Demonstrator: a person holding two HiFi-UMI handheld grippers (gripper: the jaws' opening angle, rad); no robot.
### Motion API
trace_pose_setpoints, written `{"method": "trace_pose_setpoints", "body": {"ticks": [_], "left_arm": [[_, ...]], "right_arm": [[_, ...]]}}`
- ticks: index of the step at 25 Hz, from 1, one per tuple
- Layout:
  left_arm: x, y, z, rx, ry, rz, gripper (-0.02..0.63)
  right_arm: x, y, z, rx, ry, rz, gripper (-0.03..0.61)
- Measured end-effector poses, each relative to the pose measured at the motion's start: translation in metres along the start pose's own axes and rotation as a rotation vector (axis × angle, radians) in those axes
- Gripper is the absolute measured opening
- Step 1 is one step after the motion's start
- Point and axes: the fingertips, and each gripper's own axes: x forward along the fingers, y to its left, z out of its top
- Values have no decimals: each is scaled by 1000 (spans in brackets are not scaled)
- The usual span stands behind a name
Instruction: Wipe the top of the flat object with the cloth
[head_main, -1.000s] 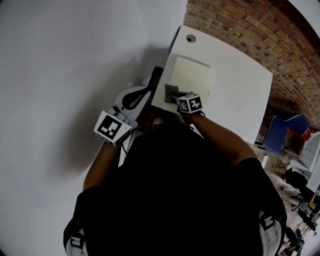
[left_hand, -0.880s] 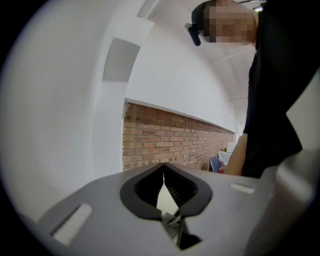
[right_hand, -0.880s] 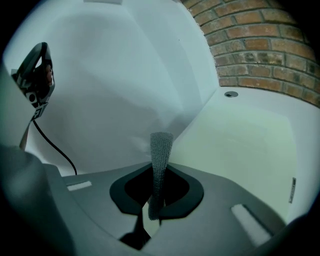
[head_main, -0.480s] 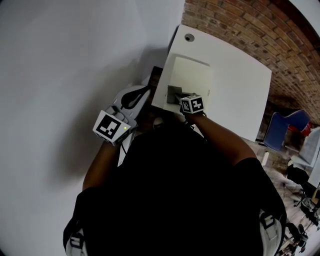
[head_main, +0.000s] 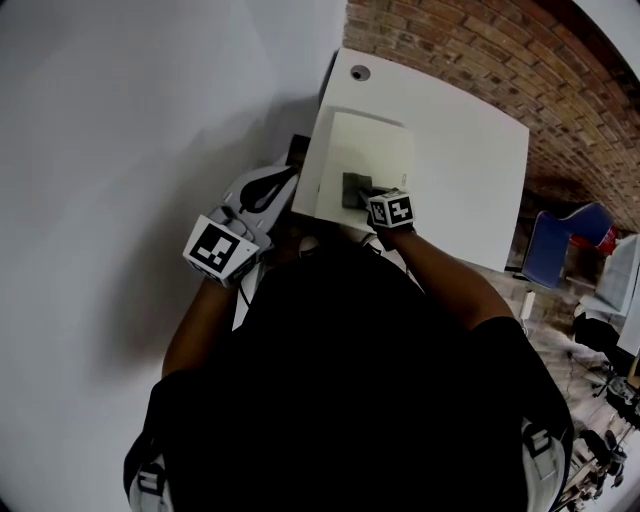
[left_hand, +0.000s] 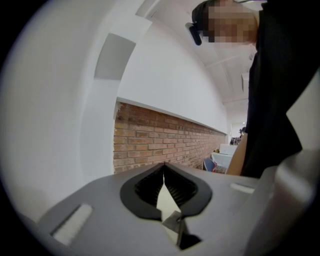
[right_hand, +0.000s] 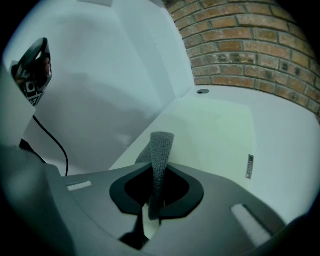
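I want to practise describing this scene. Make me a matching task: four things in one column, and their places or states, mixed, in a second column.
Things:
1. cloth
2. flat object
3. left tool
4. blue chair

Places or states:
A. shut, holding nothing
B. beyond the table's right side
C. lying on the white table
D. pinched in the right tool

Pairs: 1-D, 2-C, 3-A, 4-B.

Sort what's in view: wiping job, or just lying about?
In the job: grey knitted cloth, pale flat square mat, right hand-held gripper clamping it.
Lying about: blue plastic chair, round grommet in white table, shut left hand-held gripper.
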Motion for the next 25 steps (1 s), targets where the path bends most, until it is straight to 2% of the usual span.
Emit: {"method": "trace_pose_setpoints", "body": {"ticks": [6,16,25], "left_arm": [[12,-13,1,11,-2,-36,2],[26,-24,2,7,-8,-49,3],[30,-28,3,19,-11,-48,2]], "right_arm": [[-19,-31,-19,46,-8,-50,11],[-54,-78,-47,104,-4,-128,11],[-65,-95,-57,115,4,-154,11]]}}
